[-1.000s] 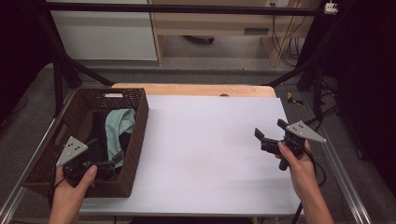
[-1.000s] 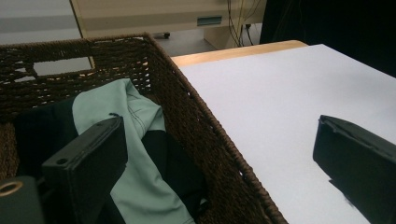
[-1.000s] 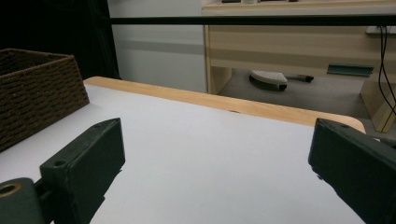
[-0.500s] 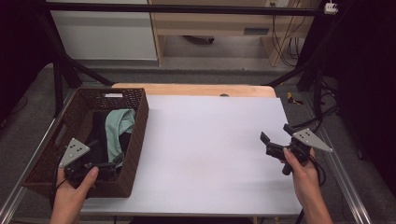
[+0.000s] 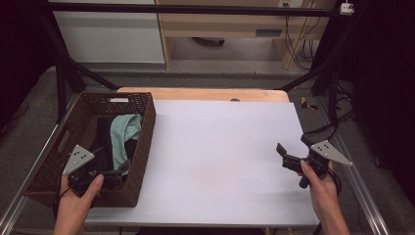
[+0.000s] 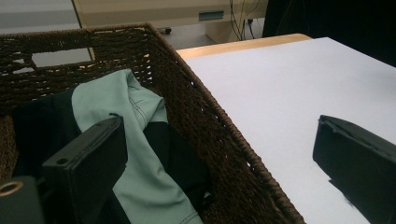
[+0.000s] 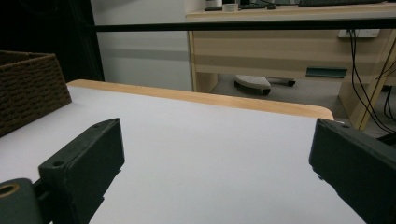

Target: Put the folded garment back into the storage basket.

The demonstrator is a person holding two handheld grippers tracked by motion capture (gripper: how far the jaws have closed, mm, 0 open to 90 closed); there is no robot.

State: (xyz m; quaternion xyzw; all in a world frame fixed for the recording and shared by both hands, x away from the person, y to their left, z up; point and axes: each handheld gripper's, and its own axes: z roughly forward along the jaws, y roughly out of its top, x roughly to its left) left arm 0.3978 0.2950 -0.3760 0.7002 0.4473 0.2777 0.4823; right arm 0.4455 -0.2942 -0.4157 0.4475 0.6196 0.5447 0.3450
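Your left tool [image 5: 120, 169] sits at the lower left of the high view, over the near right corner of the dark brown woven wicker basket [image 5: 146, 128]. Its jaws are spread wide and hold nothing. In the left gripper view they straddle the basket's right wall: one jaw is inside, just in front of the cloth, and the other is outside over the white counter [image 6: 289, 93].

The pale green cloth garment [image 5: 123, 134] lies inside that basket, on top of a black garment [image 5: 100, 142], just ahead of the left tool and slightly to its left in the frame. Its long axis runs from the basket's far end toward you, nearly in line with the tool's pointing direction (handy for a straight reach). To take it, I judge that you'd shift the whole tool leftward in the frame so both jaws clear the wall, then go forward and down.

Your right tool [image 5: 288, 155] is at the lower right of the high view, well apart from the basket, jaws also wide open and empty above bare counter. The left hand is clearly the nearer one.

Count: one basket, one green garment, one black garment as far as the folds show, two tools.
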